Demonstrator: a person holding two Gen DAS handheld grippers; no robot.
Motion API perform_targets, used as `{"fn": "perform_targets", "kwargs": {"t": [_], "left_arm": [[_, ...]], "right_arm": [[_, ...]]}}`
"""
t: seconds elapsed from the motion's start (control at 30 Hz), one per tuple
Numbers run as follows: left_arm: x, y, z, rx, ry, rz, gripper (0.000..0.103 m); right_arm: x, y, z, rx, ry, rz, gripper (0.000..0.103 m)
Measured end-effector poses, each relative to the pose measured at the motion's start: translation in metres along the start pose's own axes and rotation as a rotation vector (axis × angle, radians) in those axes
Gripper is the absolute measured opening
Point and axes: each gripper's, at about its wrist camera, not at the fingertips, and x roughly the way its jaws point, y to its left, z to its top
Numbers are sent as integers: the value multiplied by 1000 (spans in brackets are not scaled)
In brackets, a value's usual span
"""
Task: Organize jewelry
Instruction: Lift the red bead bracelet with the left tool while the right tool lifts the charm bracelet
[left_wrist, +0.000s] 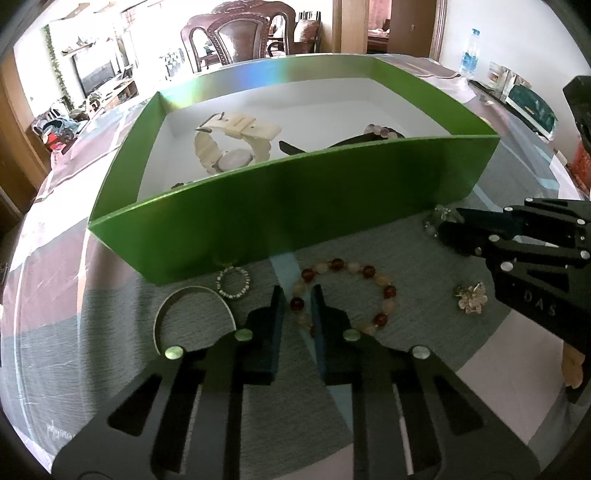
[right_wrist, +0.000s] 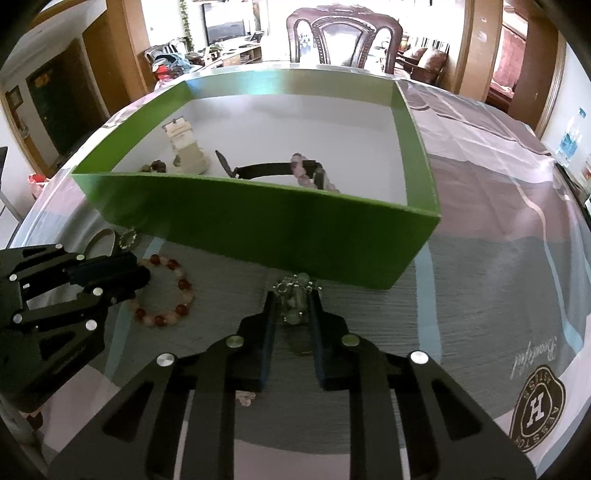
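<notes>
A green box (left_wrist: 314, 206) with a white floor holds a cream watch (left_wrist: 236, 147), a black strap (left_wrist: 332, 142) and a pink bead bracelet (right_wrist: 314, 173). On the cloth before it lie a red and peach bead bracelet (left_wrist: 384, 291), a small bead ring (left_wrist: 232, 282), a silver bangle (left_wrist: 173, 299) and a flower brooch (left_wrist: 471, 299). My left gripper (left_wrist: 298, 295) straddles the red bracelet's left side, jaws narrowly apart. My right gripper (right_wrist: 293, 299) has its jaws around a pale green bead piece (right_wrist: 295, 302) by the box's front wall (right_wrist: 258, 229).
The table (right_wrist: 498, 277) carries a grey and pink patterned cloth with a printed crest (right_wrist: 537, 406) at the right. A wooden chair (right_wrist: 343, 33) stands behind the box. A water bottle (left_wrist: 471, 51) and small boxes (left_wrist: 528, 105) stand at the far right edge.
</notes>
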Motion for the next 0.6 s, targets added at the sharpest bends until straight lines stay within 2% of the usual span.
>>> {"fn": "perform_targets", "kwargs": {"t": [0.43, 0.53, 0.6], "left_arm": [[4, 23, 5, -114, 13, 75, 12], [3, 23, 4, -109, 12, 81, 12], [3, 22, 4, -108, 12, 82, 12]], "right_arm": [[1, -3, 0, 23, 13, -7, 19], [1, -2, -1, 22, 13, -12, 26], [0, -1, -1, 20, 8, -17, 36]]}}
